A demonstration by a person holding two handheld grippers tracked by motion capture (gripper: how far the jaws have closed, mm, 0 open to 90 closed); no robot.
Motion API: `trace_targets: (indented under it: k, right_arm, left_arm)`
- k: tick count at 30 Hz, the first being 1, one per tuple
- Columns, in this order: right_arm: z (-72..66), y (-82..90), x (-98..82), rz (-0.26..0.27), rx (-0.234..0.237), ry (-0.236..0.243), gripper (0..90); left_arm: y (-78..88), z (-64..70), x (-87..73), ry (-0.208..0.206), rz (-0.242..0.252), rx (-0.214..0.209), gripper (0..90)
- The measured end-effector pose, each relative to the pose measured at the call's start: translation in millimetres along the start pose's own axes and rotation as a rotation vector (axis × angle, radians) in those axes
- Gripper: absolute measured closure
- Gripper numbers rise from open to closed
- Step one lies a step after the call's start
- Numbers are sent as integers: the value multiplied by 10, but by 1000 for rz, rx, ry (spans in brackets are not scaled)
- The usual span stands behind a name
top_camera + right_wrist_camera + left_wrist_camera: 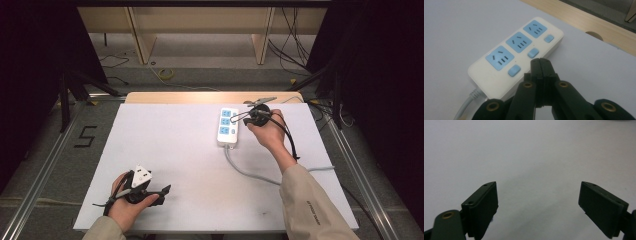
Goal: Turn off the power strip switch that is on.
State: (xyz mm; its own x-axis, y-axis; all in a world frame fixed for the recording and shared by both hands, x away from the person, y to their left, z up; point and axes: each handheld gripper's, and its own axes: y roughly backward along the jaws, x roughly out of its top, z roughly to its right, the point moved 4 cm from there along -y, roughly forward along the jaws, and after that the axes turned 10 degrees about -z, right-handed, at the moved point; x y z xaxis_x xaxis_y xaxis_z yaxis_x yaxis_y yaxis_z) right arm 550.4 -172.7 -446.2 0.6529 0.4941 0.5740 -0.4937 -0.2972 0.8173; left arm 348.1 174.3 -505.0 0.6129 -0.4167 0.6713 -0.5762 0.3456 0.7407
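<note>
A white power strip [227, 126] with three blue sockets and blue switches lies at the back right of the white table [170, 150], its grey cable [250, 172] trailing toward the front. My right gripper [235, 118] is shut with nothing between its jaws, its tips just above the strip's right side. In the right gripper view the closed tips [540, 60] sit just below the middle blue switch [533, 53] on the power strip [499, 75]. My left gripper [166, 189] rests near the front left edge, open, and its view has bare table between the pads [485, 203].
A wooden strip [210, 96] runs along the table's far edge. Beyond it lie the floor, wooden shelf legs [142, 40] and loose cables [295, 45]. A "5" mark [86, 136] is on the floor at the left.
</note>
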Motion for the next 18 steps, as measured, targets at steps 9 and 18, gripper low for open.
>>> trace_targets:
  k: [9, 18]
  right_arm:
    - [47, -61, 54, -17, -7, -14, 900]
    - [47, -134, 88, -24, -3, -27, 900]
  left_arm:
    - [7, -4, -7, 1, -1, 1, 157]
    - [12, -5, -13, 6, 1, 1, 157]
